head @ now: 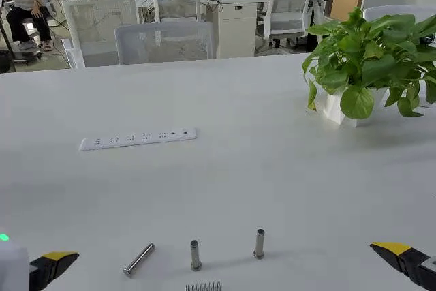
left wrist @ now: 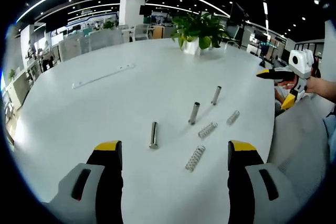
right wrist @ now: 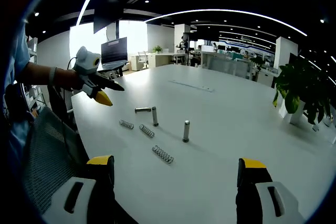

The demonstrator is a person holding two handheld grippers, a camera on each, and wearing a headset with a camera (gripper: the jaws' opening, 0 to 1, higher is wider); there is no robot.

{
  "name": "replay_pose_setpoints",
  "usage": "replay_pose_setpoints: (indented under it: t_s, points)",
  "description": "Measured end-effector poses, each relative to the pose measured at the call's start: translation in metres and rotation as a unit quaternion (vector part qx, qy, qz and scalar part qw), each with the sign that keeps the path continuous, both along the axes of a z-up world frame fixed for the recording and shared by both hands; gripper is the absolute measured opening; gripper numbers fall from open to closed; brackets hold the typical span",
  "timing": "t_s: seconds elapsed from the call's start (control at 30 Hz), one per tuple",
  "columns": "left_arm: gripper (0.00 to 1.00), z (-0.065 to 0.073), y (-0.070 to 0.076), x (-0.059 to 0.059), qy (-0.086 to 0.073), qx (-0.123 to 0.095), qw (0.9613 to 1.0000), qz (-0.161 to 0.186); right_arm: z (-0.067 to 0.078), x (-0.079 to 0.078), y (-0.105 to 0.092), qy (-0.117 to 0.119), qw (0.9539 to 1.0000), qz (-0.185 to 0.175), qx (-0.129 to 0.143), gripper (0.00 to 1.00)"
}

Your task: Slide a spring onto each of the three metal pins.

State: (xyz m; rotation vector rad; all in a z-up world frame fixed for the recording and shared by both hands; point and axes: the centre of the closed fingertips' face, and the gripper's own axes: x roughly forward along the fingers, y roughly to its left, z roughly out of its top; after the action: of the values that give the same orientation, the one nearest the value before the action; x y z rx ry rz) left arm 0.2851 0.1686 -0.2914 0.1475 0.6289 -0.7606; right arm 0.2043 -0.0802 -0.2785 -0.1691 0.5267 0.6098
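Three metal pins are on the white table. One pin lies flat at the left, while a second pin and a third pin stand upright. Three loose springs lie nearer the front edge than the pins; one spring peeks in at the head view's bottom. My left gripper is open and empty, hovering short of the springs. My right gripper is open and empty too, off to the pins' right. Their yellow tips enter the head view at the lower left and lower right.
A white power strip lies mid-table, beyond the pins. A potted green plant stands at the far right. Grey mesh chairs line the table's far edge. A mesh chair sits at the near edge, beside the person.
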Motion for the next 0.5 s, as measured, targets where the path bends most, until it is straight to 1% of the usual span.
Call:
replay_pose_setpoints:
  t_s: [0.03, 0.07, 0.1, 0.23, 0.33, 0.37, 0.43, 0.5]
  points:
    - [0.81, -0.001, 0.000, 0.004, -0.003, 0.004, 1.0000, -0.005, 0.000, 0.000, 0.000, 0.001, 1.0000, 0.000, -0.001, 0.97]
    - [0.80, -0.002, -0.001, 0.009, -0.004, 0.014, 0.9998, -0.012, -0.001, 0.000, 0.000, 0.001, 1.0000, 0.001, -0.002, 0.97]
    - [0.79, -0.004, -0.002, 0.010, -0.001, 0.021, 0.9996, -0.018, -0.001, 0.000, 0.000, 0.000, 1.0000, 0.001, -0.003, 0.97]
    - [0.75, -0.007, -0.008, 0.023, 0.007, 0.030, 0.9991, -0.029, -0.001, 0.000, 0.000, 0.002, 1.0000, 0.002, -0.002, 0.97]
    - [0.72, -0.011, -0.010, 0.030, 0.019, 0.039, 0.9985, -0.031, -0.002, 0.001, -0.001, 0.002, 1.0000, 0.002, -0.007, 0.97]
    - [0.69, -0.013, -0.011, 0.033, 0.023, 0.041, 0.9984, -0.032, -0.003, 0.001, -0.001, 0.002, 1.0000, 0.003, -0.007, 0.97]
    - [0.65, -0.016, -0.011, 0.036, 0.033, 0.041, 0.9981, -0.032, -0.003, 0.002, -0.002, 0.003, 1.0000, 0.002, -0.007, 0.97]
    - [0.63, -0.017, -0.011, 0.040, 0.039, 0.041, 0.9980, -0.028, -0.003, 0.002, -0.002, 0.003, 1.0000, 0.001, -0.006, 0.97]
